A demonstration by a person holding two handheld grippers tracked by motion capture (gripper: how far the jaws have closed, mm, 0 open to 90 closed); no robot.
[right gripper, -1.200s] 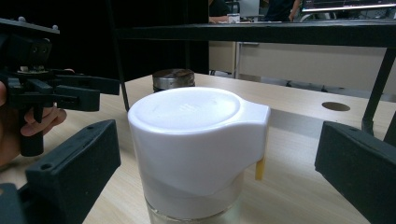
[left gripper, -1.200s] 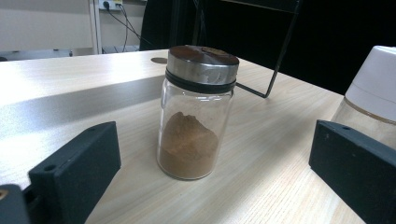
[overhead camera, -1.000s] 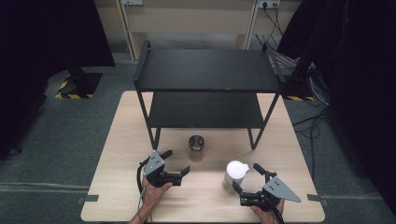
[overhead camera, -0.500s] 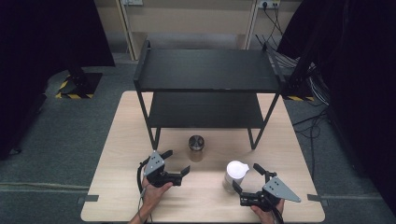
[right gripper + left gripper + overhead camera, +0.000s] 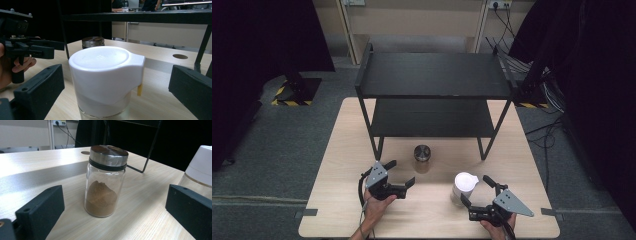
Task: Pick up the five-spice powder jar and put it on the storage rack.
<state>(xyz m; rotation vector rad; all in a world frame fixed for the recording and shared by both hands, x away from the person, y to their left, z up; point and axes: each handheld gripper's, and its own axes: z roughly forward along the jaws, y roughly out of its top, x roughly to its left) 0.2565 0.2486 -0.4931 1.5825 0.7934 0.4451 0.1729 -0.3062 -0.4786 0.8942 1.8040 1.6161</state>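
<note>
A pale wooden table [image 5: 337, 150] is seen filling the centre of the frame, with a black two-tier shelf [image 5: 434, 75] stood at its upper half, both tiers bare. Lower right of centre, a white-lidded jar [image 5: 463, 187] is framed by the spread jaws of the right gripper [image 5: 478, 196], not yet touched. Just left of centre, a steel-lidded spice jar [image 5: 422, 158] is faced by the open left gripper [image 5: 400, 173], well short of it. Nothing is gripped or shelved; all lifting appears left.

jar [image 5: 105, 182]: silver lid, brown powder | container [image 5: 106, 80]: white cap | shelf [image 5: 434, 75]: black
</note>
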